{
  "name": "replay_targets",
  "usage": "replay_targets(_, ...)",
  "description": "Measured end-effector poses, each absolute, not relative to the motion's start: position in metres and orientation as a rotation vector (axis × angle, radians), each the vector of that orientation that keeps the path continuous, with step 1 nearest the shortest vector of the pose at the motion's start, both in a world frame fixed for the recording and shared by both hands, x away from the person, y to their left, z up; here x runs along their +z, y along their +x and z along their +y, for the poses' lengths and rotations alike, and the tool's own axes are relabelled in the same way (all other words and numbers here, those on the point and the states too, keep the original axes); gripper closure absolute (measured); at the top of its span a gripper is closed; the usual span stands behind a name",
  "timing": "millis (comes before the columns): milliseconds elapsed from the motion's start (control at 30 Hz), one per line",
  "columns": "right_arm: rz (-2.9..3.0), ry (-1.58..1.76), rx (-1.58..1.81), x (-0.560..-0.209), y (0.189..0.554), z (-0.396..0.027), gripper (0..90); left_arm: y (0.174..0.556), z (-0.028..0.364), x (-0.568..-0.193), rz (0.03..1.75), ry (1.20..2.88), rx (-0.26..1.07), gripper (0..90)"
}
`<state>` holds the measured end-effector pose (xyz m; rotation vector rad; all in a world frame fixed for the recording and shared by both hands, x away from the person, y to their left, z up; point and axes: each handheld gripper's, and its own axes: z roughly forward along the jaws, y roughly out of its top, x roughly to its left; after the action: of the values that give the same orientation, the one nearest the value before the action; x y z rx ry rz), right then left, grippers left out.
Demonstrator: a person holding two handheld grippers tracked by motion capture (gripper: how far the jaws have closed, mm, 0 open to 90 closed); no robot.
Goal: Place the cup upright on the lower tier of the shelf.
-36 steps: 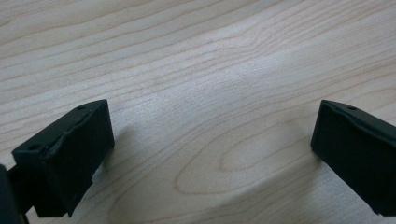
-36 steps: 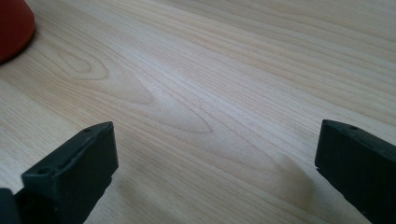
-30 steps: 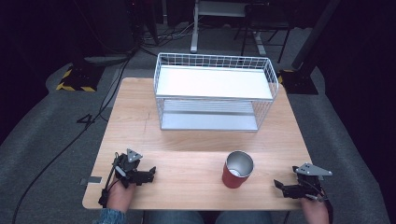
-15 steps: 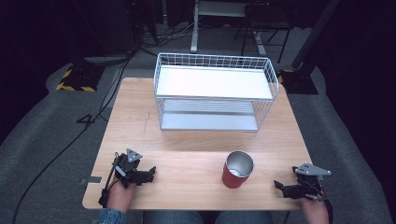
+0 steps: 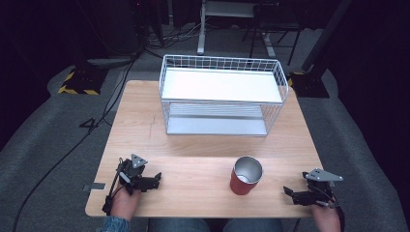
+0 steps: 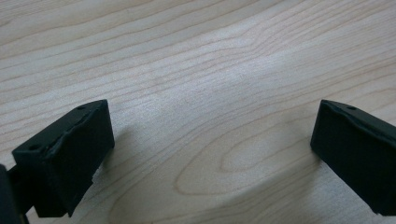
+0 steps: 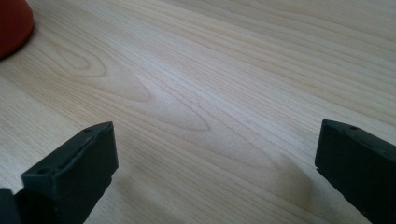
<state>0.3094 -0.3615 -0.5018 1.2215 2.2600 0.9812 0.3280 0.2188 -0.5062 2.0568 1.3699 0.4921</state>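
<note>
A red cup (image 5: 246,175) with a silvery inside stands upright on the wooden bench (image 5: 193,169), mouth upward, its long axis vertical; it sits in the near right part of the bench, in front of the white wire basket rack (image 5: 222,94). No writing can be read on the cup. The right tongs (image 5: 293,194) rest low at the near right corner, well apart from the cup, jaws spread wide with nothing between them; in the right gripper view the cup's red edge (image 7: 11,23) shows at the top left. The left tongs (image 5: 155,180) lie at the near left corner, pointing toward the cup, jaws likewise released over bare wood. Both hands grip from behind, held low at the bench edge.
</note>
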Motion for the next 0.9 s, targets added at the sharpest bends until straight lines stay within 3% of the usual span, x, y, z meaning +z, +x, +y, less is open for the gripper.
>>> replay_targets(900, 2.225, 0.956, 1.203, -0.464, 0.278, -0.314, 0.0, 0.328, 0.219, -0.506, 1.37, 2.057, 0.493, 0.1)
